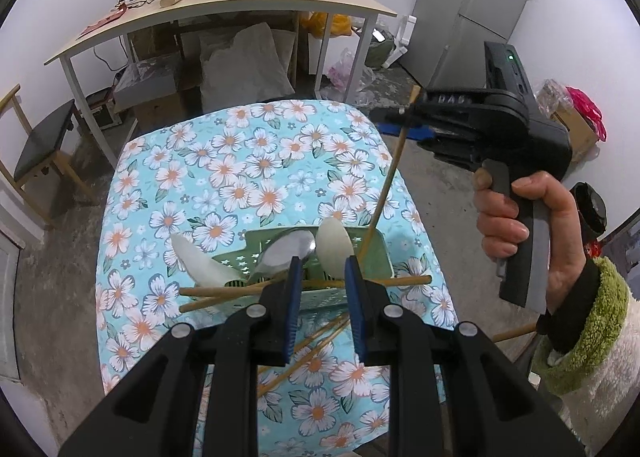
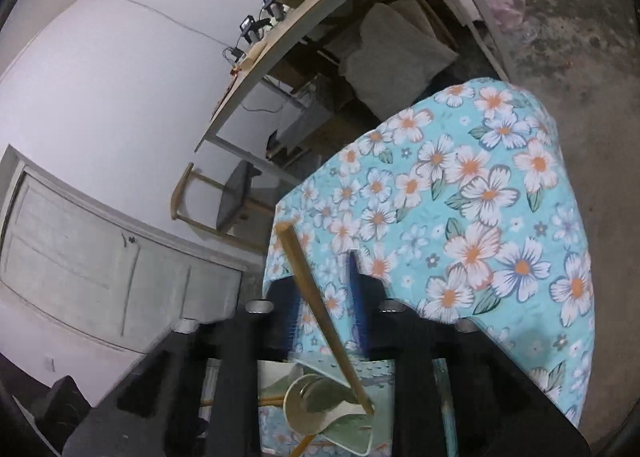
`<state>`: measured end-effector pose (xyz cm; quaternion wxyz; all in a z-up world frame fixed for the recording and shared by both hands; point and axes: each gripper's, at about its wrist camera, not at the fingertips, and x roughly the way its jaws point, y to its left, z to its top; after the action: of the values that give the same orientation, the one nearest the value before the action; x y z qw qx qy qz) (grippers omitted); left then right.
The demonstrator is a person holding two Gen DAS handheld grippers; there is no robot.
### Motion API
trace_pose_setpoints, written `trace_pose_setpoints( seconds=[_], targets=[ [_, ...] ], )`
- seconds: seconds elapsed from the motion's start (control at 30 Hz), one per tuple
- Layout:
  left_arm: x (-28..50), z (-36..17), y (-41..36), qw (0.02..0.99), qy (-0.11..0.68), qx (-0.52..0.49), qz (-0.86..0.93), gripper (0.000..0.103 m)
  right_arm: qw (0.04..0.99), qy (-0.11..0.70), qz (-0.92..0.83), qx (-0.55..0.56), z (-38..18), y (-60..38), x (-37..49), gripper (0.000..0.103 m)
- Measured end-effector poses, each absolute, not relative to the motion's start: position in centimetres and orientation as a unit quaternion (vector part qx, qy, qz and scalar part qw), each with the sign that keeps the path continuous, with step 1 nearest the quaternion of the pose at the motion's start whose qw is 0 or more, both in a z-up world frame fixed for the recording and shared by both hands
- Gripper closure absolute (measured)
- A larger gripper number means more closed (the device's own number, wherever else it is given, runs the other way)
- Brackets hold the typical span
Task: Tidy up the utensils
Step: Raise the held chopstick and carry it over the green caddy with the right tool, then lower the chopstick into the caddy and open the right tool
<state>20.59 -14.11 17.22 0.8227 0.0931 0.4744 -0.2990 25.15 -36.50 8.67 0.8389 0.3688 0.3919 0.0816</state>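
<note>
A green utensil basket (image 1: 376, 261) stands on the floral tablecloth (image 1: 240, 177). It holds a metal spoon (image 1: 290, 251) and white ceramic spoons (image 1: 334, 247). Wooden chopsticks (image 1: 224, 291) lie across its front rim, more lie on the cloth (image 1: 308, 349). My left gripper (image 1: 322, 269) is open just before the basket. My right gripper (image 1: 404, 117) hovers above the table's right edge, with one chopstick (image 1: 386, 181) between its fingers, its low tip in the basket. In the right wrist view the right gripper (image 2: 324, 281) is open with that chopstick (image 2: 320, 309) standing loose between the fingers, above the basket (image 2: 348, 425).
A wooden desk (image 1: 224, 9) cluttered with jars and chargers stands beyond the table, with boxes and cushions under it. A dark stool (image 1: 44, 141) is on the left. A grey fridge (image 1: 476, 1) stands at the back right. Bags lie on the concrete floor.
</note>
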Motion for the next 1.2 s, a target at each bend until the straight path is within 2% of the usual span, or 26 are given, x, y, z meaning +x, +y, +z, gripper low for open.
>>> trace_pose_setpoints(
  seconds=[0.4,0.57,0.8,1.2],
  targets=[
    [20.9,17.0,-13.7,0.823,0.476,0.087,-0.296,0.082,0.918,0.36,0.04,0.164,13.1,-30.3,18.8,0.098],
    [21.0,16.7,-13.3,0.824,0.478,0.087,-0.292,0.082,0.915,0.353,0.033,0.191,13.0,-30.7,18.4,0.098],
    [21.2,16.6,-13.3,0.824,0.479,0.087,-0.291,0.082,0.877,0.371,0.028,0.304,11.5,-34.2,20.5,0.096],
    [20.5,13.8,-15.6,0.799,0.483,0.12,-0.337,0.082,0.866,0.394,0.049,0.304,10.6,-34.5,22.0,0.097]
  ],
)
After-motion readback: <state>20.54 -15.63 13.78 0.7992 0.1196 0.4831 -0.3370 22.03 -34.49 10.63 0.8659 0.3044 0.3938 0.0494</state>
